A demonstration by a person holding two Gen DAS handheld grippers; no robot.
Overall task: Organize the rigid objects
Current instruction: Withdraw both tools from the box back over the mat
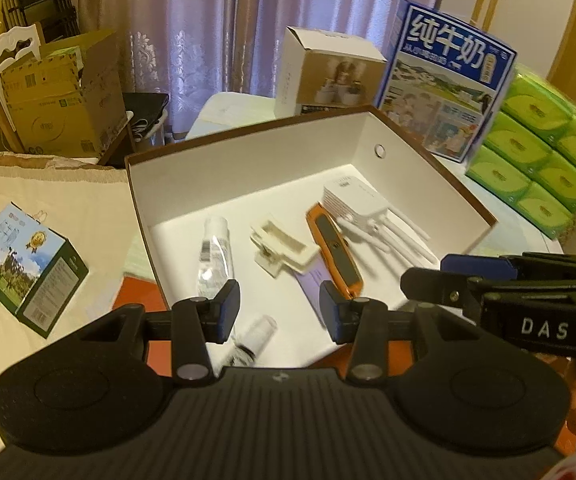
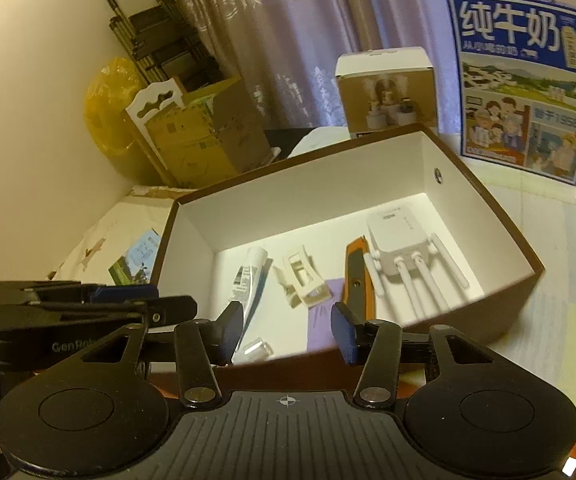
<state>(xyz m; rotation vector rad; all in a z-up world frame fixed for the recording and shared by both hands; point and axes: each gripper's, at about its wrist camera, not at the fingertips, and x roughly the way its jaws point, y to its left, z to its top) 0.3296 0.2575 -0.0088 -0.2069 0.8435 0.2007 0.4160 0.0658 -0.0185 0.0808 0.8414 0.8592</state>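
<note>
Left gripper and right gripper hang side by side at the near edge of the box, fingers apart, holding nothing. Inside the box, left to right: a small vial nearest, tube, white clip, orange knife, and router farthest. Behind stands a milk carton.

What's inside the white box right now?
In the box: a white router with antennas, an orange utility knife, a white clip, a clear tube and a purple sheet. The grippers hide part of the near floor.
</note>
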